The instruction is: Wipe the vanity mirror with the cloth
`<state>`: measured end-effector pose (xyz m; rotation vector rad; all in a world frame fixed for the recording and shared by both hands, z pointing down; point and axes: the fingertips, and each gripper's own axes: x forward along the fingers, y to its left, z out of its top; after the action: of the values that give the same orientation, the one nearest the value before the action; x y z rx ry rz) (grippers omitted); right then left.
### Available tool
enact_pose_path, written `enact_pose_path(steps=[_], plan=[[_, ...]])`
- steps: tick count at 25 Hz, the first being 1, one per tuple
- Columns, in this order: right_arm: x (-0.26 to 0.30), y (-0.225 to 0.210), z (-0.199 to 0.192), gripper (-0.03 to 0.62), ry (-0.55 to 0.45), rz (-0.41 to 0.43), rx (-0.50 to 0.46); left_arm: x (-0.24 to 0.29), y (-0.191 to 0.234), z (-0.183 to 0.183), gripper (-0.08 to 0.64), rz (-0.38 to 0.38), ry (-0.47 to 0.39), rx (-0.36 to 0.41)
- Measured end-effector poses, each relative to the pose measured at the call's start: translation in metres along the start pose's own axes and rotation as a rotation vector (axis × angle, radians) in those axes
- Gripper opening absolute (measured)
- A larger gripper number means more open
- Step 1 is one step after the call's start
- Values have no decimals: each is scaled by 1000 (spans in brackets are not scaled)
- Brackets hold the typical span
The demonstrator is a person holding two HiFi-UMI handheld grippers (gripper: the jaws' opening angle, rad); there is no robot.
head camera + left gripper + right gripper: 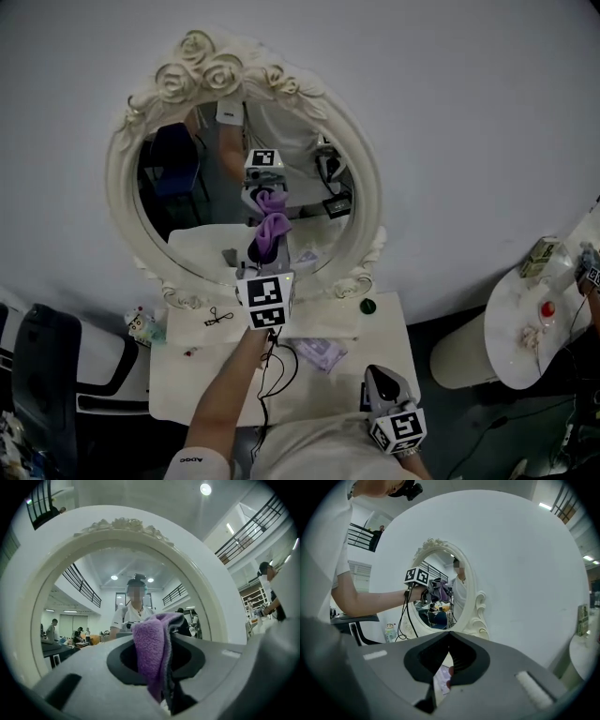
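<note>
A white wall point(469, 141) fills the background. The vanity mirror point(206, 187), an oval in a white carved frame with roses at its 12 o'clock, stands against the wall at the far edge of the white desk point(187, 375). A dark chair point(47, 375) sits at 8 o'clock from the desk. A round white side table point(511, 328) with small items on it sits at 3 o'clock.

The left tongs point(262, 251) are held up in front of the glass, at the end of a bare forearm. Their jaws are clamped on the purple cloth point(273, 230). The cloth bunches upward out of the jaws and meets its own reflection on the glass, toward 5 o'clock of the oval. A black cable point(272, 375) hangs from these tongs.

The right tongs point(449, 637) are low over the desk's near edge, at 5 o'clock from the mirror and well apart from it. Their jaw tips are together with nothing between them.

A purple packet point(322, 352) lies on the desk between the two tongs. A small green round thing point(367, 306) rests at the frame's 5 o'clock foot. A thin black tool point(218, 318) lies at the frame's 7 o'clock.
</note>
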<state>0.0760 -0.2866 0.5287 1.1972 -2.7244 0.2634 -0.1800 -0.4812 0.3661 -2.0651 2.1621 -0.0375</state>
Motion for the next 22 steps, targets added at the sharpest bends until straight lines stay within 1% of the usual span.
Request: enact_pose_path(steps=[5,9,11,13,17,22], plan=[[19,25,3,8,5,66,-19,-18,54,-13,95,53,32,-14],[30,43,5,8,7,93,-24,-32,95,-19,95,105,52,11],[34,50,7,8,5,99,-21,-38,113,-22,95,128,67,34],[38,57,7,8,2,105,-18,-44,129,-26,95,151,79,41],[44,69,8,8,0,104,-14,-54,160,-31,95,185,85,13],[48,78,9,8,-5,88,-10,-68,196,-36,95,247,88,4]])
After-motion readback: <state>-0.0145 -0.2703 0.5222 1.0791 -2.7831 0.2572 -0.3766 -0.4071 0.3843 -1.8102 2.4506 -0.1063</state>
